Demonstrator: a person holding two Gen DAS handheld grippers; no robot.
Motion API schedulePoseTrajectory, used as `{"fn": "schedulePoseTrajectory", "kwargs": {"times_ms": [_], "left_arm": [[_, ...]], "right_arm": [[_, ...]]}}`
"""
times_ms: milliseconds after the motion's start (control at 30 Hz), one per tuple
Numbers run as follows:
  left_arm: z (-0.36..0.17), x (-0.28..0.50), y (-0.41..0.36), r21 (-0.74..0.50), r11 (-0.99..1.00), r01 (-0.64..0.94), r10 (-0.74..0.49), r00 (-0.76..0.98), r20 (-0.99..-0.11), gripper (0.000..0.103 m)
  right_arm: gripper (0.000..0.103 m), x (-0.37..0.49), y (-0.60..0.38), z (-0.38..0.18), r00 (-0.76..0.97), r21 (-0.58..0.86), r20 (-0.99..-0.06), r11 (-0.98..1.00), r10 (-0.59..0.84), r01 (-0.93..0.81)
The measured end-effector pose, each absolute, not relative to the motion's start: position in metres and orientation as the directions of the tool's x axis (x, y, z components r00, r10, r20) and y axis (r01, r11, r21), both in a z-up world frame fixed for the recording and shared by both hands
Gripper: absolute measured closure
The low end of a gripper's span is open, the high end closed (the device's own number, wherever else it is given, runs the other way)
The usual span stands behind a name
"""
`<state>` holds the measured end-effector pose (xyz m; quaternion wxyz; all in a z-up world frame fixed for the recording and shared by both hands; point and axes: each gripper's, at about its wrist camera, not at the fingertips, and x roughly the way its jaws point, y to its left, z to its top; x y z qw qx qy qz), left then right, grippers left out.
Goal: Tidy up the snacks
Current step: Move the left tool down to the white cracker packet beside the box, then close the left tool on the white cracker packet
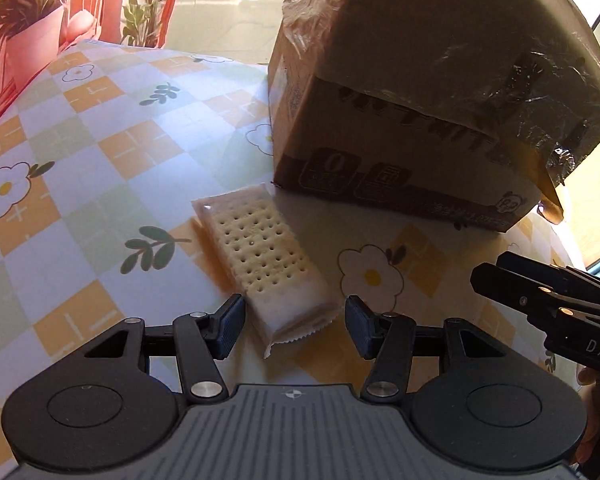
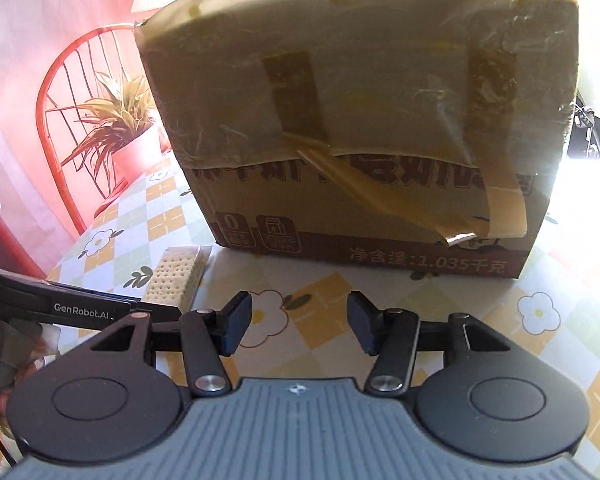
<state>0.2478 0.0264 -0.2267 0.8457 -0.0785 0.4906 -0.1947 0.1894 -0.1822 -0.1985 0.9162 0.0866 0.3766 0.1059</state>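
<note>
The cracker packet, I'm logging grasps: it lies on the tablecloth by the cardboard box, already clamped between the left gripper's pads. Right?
Not clamped. The left wrist view shows the cracker packet between the open left gripper, pads clear of it. The rest holds.

Harsh backlit glare, deep shadows, fisheye warping

A: What does your left gripper (image 1: 295, 326) look like from its own camera?

B: Black linkage arms with silver round screws, dark blue ribbed fingers (image 1: 232, 326), two round black discs, and a grey ridged plate with a small cross mark.

A: And your right gripper (image 2: 299, 322)?

B: The same build: black arms, silver screws, grey ridged plate. Seen from the side, your left one reads "GenRobot.AI" in white; your right one shows white letters "DAS" at the frame edge.
</note>
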Motion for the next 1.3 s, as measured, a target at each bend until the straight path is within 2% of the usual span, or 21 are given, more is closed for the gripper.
{"fn": "schedulePoseTrajectory", "kwargs": {"times_ms": [133, 333, 467, 700, 1000, 1300], "left_arm": [[-0.22, 0.245, -0.003, -0.381, 0.874, 0.302, -0.483, 0.447, -0.753, 0.046], [-0.202, 0.252, 0.013, -0.345, 0.909, 0.232, -0.416, 0.541, -0.731, 0.046], [-0.205, 0.255, 0.039, -0.334, 0.933, 0.135, -0.35, 0.556, -0.754, 0.046], [-0.221, 0.261, 0.059, -0.397, 0.916, 0.063, -0.37, 0.515, -0.773, 0.046], [-0.243, 0.277, 0.047, -0.42, 0.901, 0.11, -0.418, 0.484, -0.769, 0.046], [-0.245, 0.284, 0.033, -0.405, 0.896, 0.183, -0.442, 0.471, -0.763, 0.05]], "right_arm": [[0.047, 0.184, -0.196, -0.201, 0.694, 0.244, -0.68, 0.965, 0.238, -0.092], [0.047, 0.186, -0.198, -0.203, 0.682, 0.234, -0.688, 0.965, 0.248, -0.115], [0.047, 0.198, -0.18, -0.207, 0.661, 0.217, -0.688, 0.954, 0.3, -0.207], [0.047, 0.229, -0.142, -0.22, 0.58, 0.141, -0.72, 0.898, 0.381, -0.416], [0.046, 0.25, -0.12, -0.238, 0.504, 0.101, -0.762, 0.844, 0.406, -0.528], [0.044, 0.254, -0.125, -0.248, 0.5, 0.122, -0.755, 0.839, 0.425, -0.53]]}}
